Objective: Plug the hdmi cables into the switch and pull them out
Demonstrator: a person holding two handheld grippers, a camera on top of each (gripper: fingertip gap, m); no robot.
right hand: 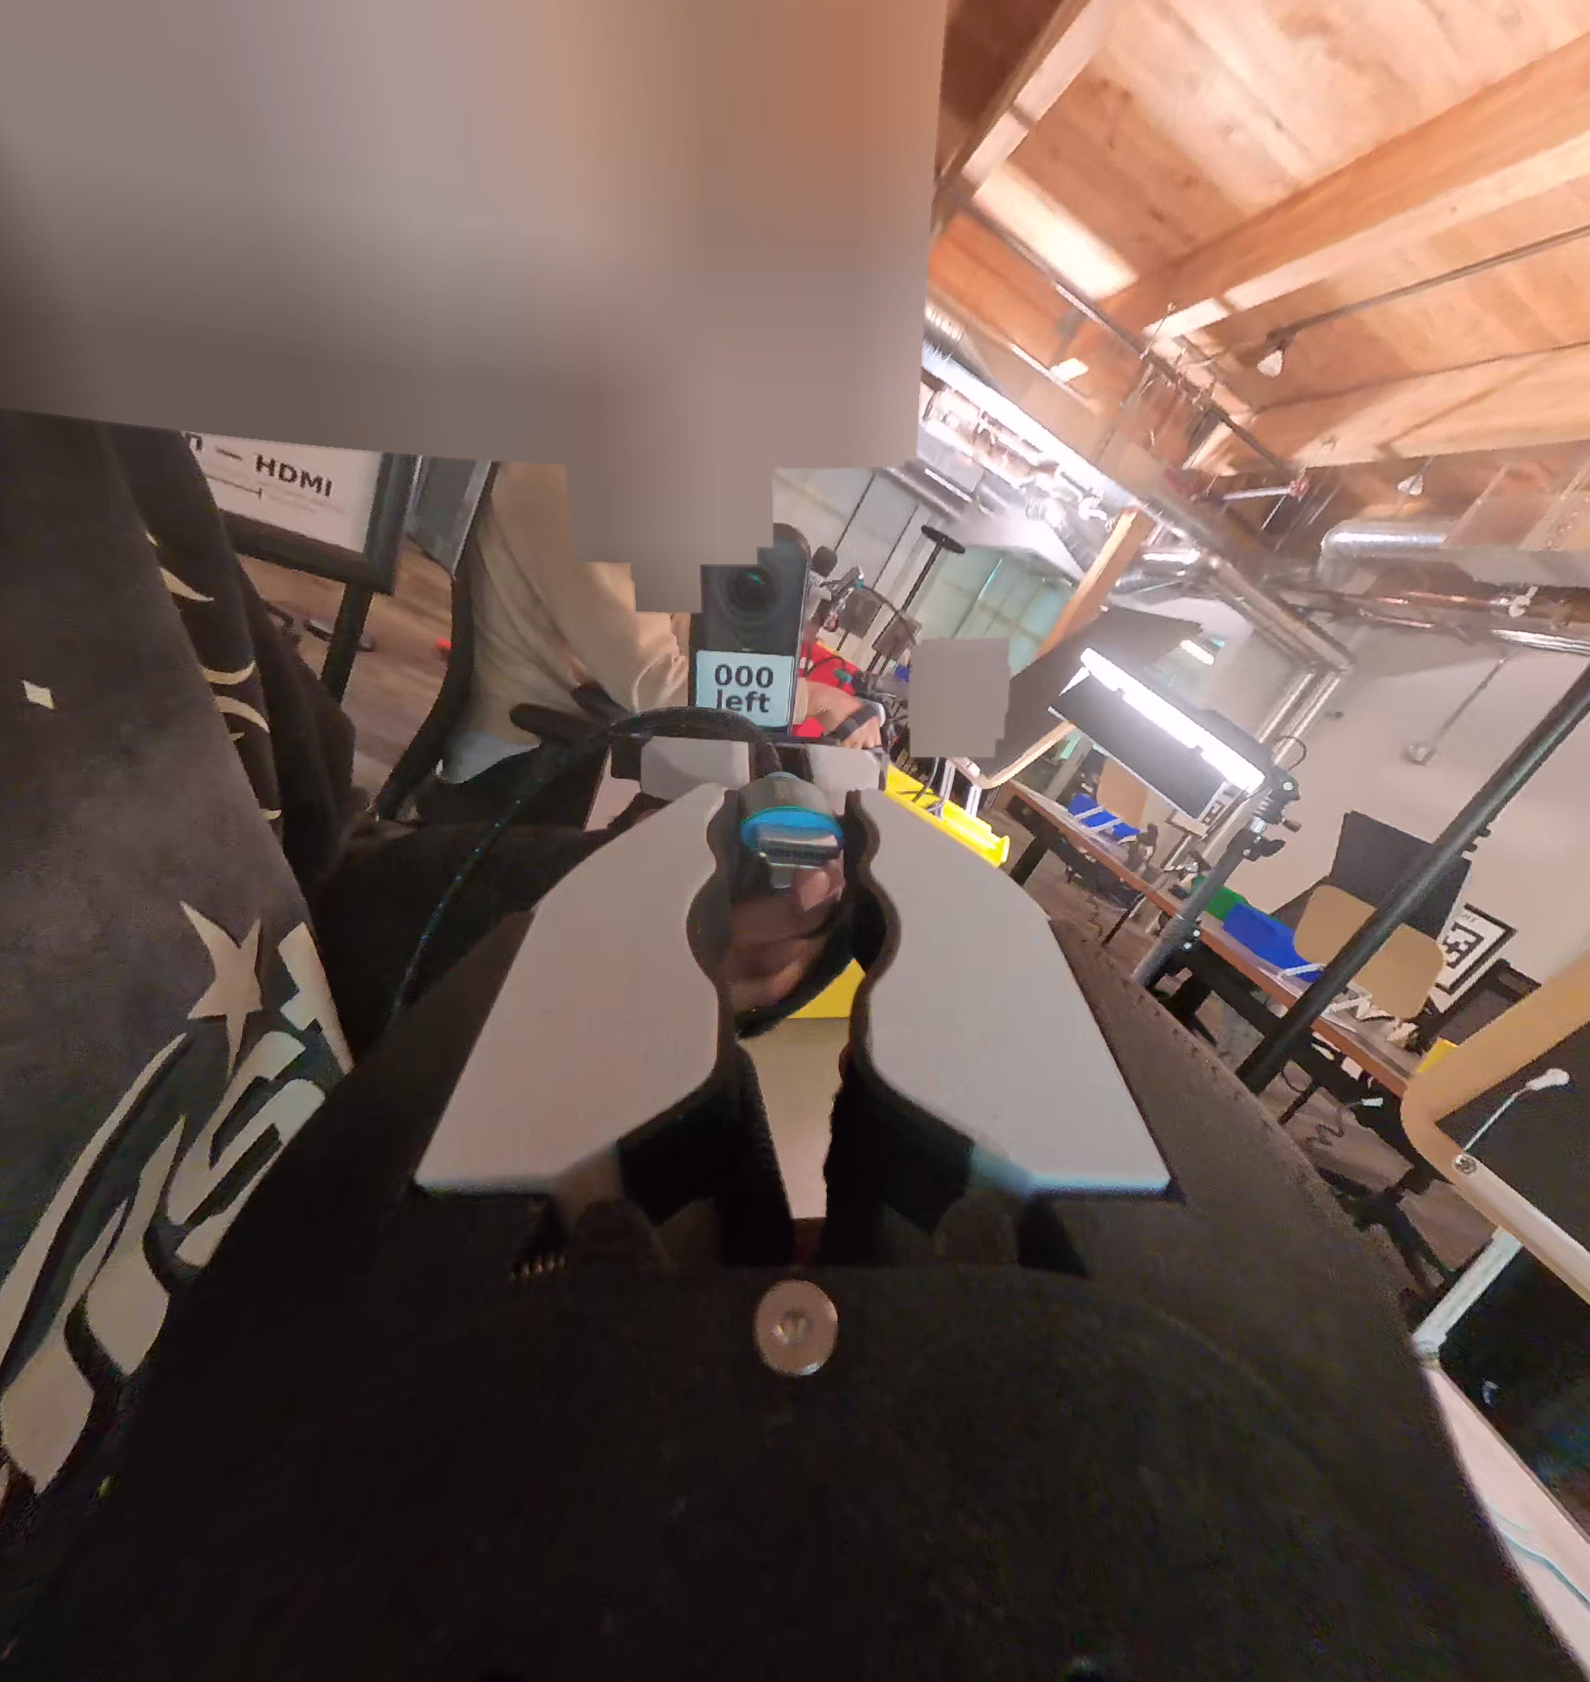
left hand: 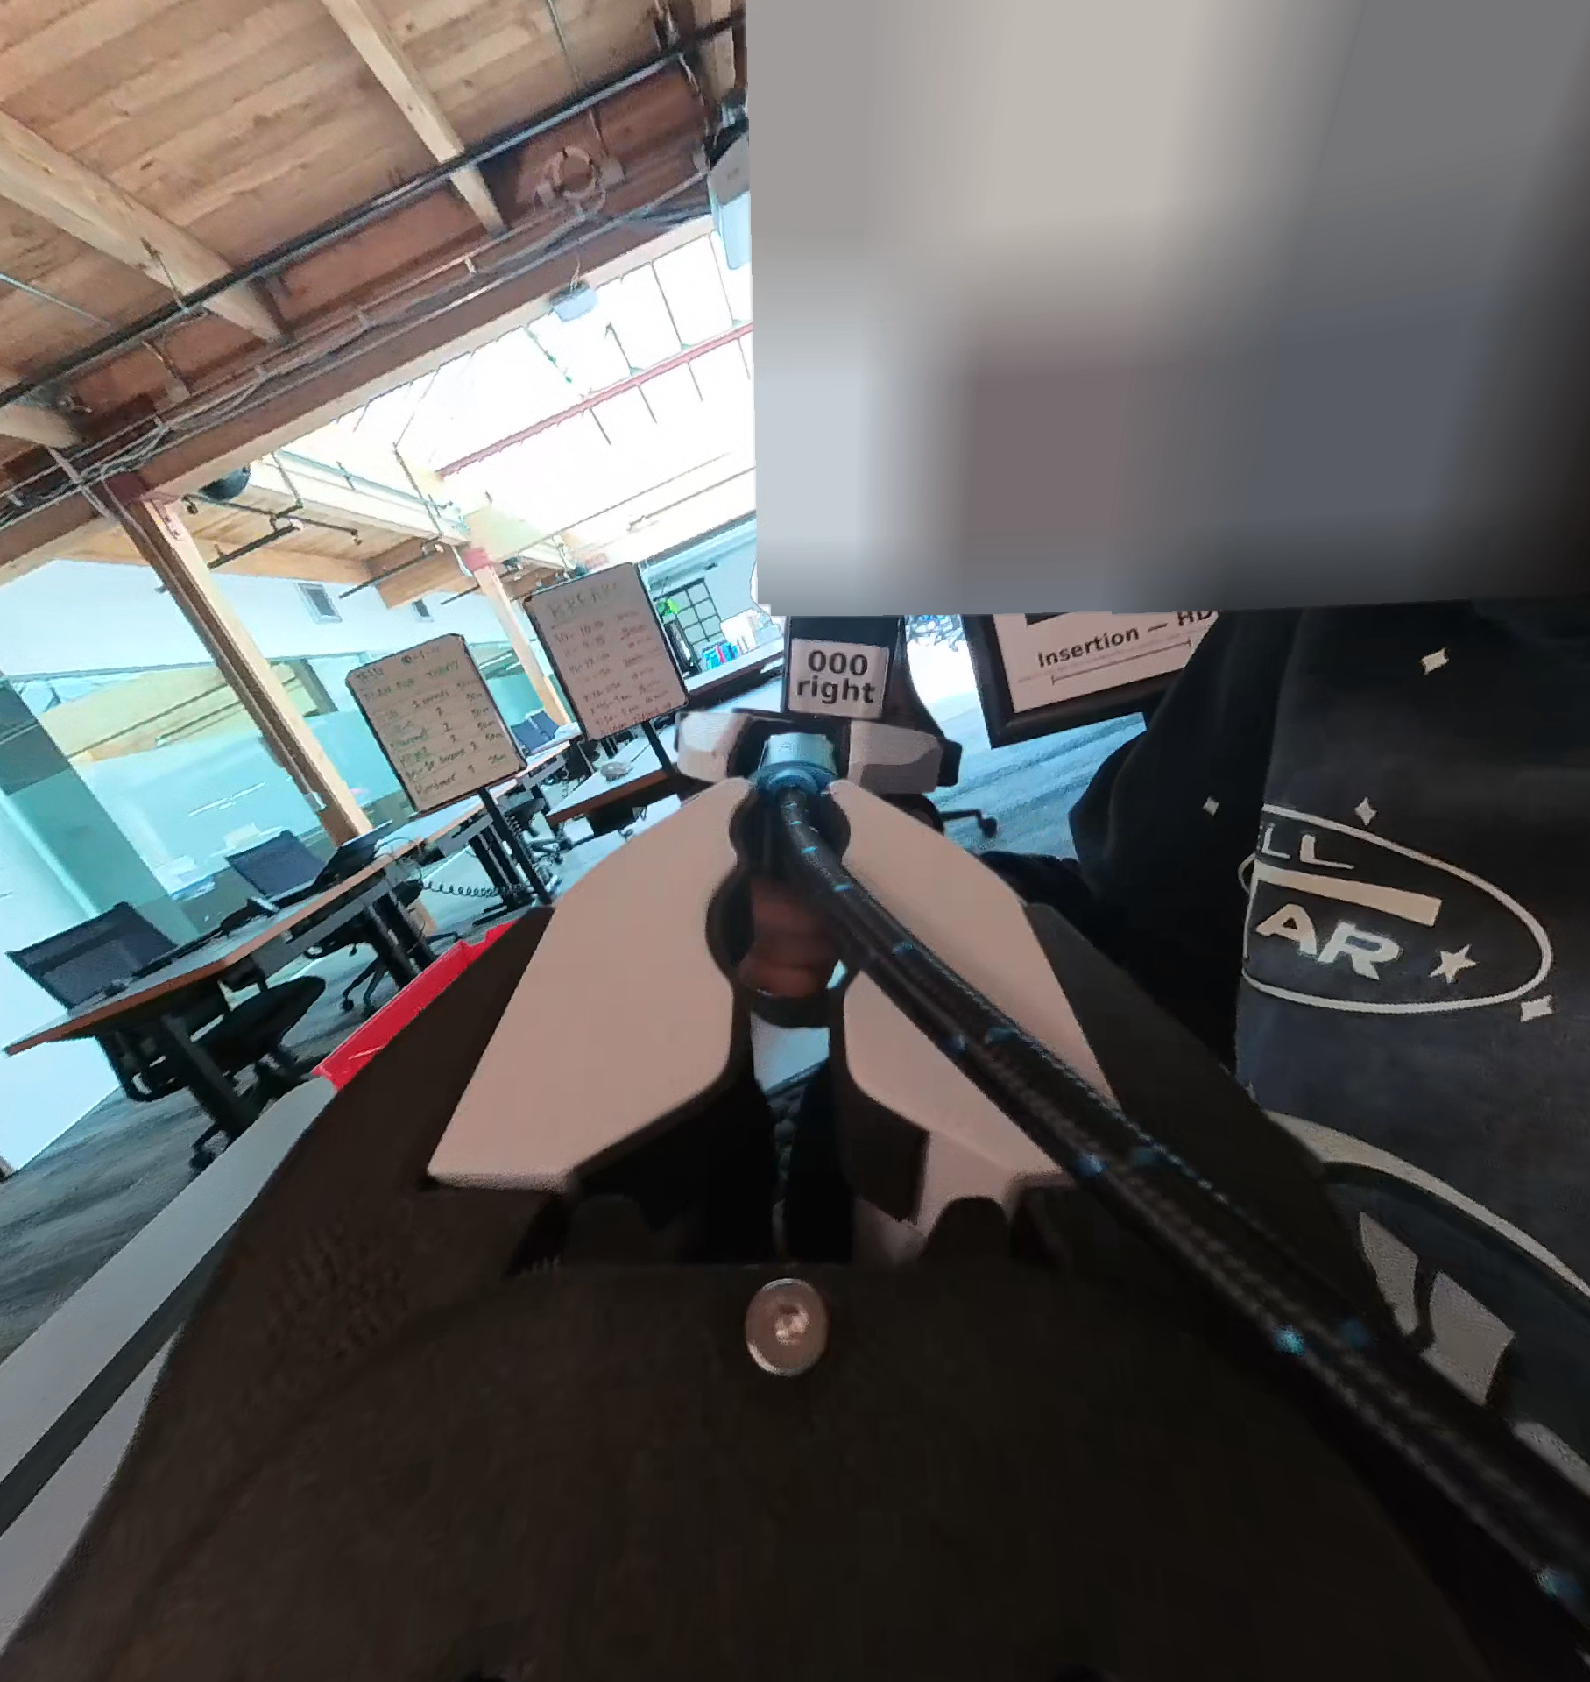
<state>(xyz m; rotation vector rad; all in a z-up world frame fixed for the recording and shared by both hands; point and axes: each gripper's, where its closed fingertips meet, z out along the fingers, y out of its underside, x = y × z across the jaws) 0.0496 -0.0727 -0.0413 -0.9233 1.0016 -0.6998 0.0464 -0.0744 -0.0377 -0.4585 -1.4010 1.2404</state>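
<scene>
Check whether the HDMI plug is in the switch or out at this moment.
Out. The HDMI plug shows its bare metal end in the air between both grippers' tips, the right gripper and the left gripper; no switch is in view.

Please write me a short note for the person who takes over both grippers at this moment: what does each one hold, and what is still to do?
Left gripper: shut on the braided HDMI cable, just behind its plug.
Right gripper: faces the left one and is shut on the plug of the same cable; the metal tip points back toward the right wrist camera.
Position: both are held up in the air, close to the person's dark sweatshirt.
Switch: not in either view.
Done: cannot tell; the plug is free, in no port.
Left: probably release one grip, find the switch, then plug in and pull out.
</scene>
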